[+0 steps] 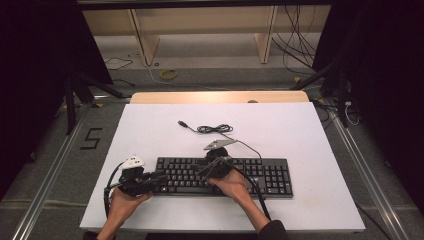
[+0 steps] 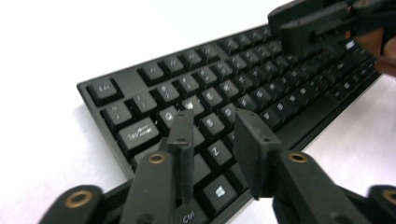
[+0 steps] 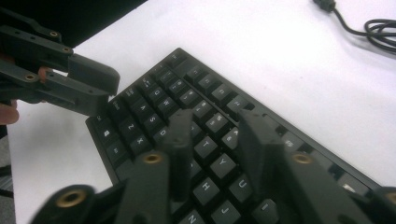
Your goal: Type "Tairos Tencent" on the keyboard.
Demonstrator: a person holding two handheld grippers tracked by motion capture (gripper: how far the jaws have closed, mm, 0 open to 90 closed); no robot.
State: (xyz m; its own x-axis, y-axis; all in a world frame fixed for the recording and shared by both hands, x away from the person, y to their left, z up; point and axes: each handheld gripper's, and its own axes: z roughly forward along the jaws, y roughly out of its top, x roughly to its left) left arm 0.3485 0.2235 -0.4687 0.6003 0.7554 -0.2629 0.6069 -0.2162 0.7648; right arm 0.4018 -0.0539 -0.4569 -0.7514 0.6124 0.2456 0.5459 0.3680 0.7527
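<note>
On the white table top, the flat black plastic keyboard is hovered over at its left end by the left gripper, jaws parted, nothing pinched; mid-board the right gripper is likewise spread. Keycaps could be snagged, or the board shoved askew, by low jaws.

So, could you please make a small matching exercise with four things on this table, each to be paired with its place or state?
Things:
1. left claw
2. right claw
3. keyboard
4. cable

Places or states:
A. coiled loosely on the white table, beyond the keyboard
B. open, over the letter keys near the middle of the keyboard
C. lying flat on the table, in front of the person
D. open, over the keyboard's left end, near the Tab and Ctrl keys

Pairs: 1-D, 2-B, 3-C, 4-A
</note>
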